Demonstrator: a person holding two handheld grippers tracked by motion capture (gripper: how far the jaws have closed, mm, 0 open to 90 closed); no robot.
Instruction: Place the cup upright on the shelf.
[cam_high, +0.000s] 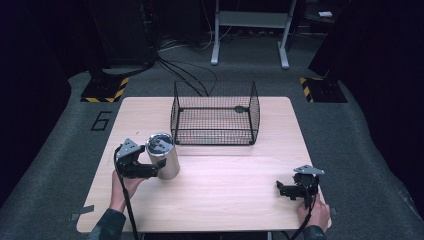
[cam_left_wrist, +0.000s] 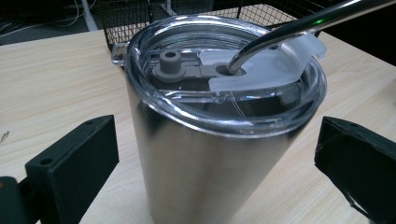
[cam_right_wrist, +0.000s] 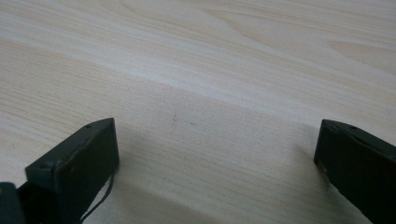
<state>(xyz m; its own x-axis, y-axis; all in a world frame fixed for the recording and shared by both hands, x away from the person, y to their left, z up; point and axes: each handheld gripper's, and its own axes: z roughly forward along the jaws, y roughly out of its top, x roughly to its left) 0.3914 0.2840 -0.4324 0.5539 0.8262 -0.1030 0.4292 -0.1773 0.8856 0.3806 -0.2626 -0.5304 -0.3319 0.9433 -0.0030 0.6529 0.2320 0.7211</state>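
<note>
Left gripper (cam_high: 161, 163) sits at the lower left of the high view, jaws spread wide on either side of the steel tumbler (cam_high: 163, 155), not touching it. Tumbler's upright on the table (cam_high: 225, 195), clear lid and metal straw (cam_left_wrist: 299, 25) on top. Right gripper (cam_high: 279, 188), lower right, rests low over bare wood, jaws wide apart and holding nothing.

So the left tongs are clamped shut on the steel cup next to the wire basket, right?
Not clamped. In the left gripper view the left tongs stand open, one jaw on each side of the steel cup with gaps showing. The cup does stand near the wire basket.
</note>
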